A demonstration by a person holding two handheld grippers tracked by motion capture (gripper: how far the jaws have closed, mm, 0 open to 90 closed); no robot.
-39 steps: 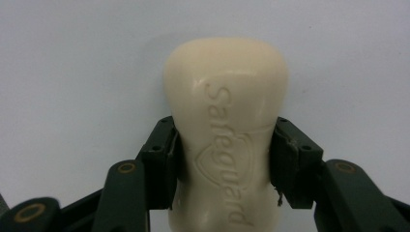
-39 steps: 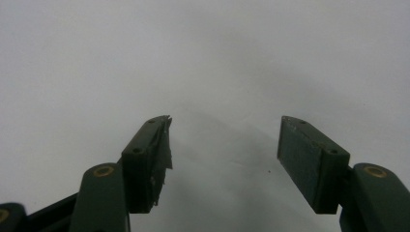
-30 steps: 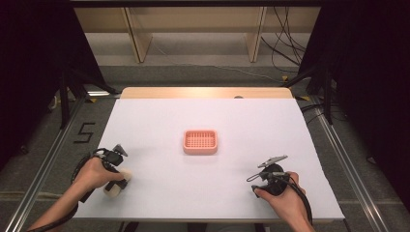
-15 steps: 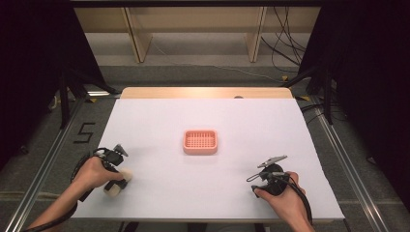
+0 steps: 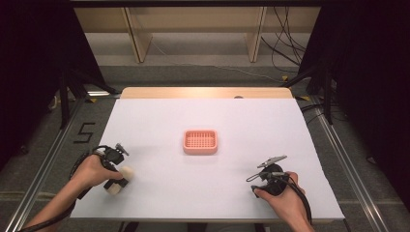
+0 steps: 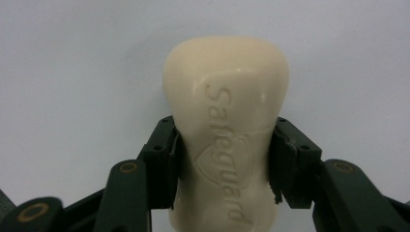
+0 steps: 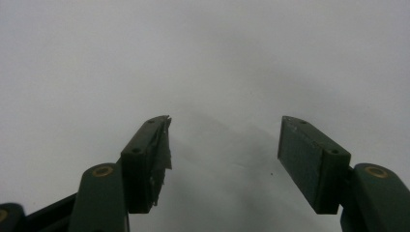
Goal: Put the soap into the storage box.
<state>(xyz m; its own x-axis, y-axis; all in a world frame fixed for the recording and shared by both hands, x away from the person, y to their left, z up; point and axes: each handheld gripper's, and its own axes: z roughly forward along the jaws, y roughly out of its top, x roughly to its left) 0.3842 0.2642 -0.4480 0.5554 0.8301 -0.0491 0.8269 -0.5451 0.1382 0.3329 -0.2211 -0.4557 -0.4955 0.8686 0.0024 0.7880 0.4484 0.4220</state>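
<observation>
A: Start with the biggest thing.

B: The desk (image 5: 208, 121), under a white sheet, with a strip of bare wood along its far edge. I'll place everything else from the tray.

A: The tray, then?

B: A small pink tray (image 5: 200, 141) with a perforated floor, sitting about mid-desk. Nothing lies in it.

A: And the hands?

B: Both come in from the near edge. The left hand (image 5: 89, 171) is well to the left of the tray and nearer the person. The right hand (image 5: 283, 195) is to the tray's right, nearer the person again, and close to the desk's front edge.

A: What about the left gripper?

B: The left gripper (image 6: 225, 159) has its jaws clamped on the soap (image 6: 227, 130), one pad pressed on each long side, around the bar's middle and lower part. From above, the gripper (image 5: 117, 178) sits just past the left hand.

A: Where is the soap, exactly?

B: Well left of the tray and nearer the front edge, low over the white sheet. It is a cream bar stamped "Safeguard", and its rounded end sticks out beyond the jaws.

A: And the right gripper?

B: The right gripper (image 7: 225, 154) has its jaws standing wide apart with only the white sheet between them. It holds nothing. Its left pad looks frayed at the edge.
</observation>
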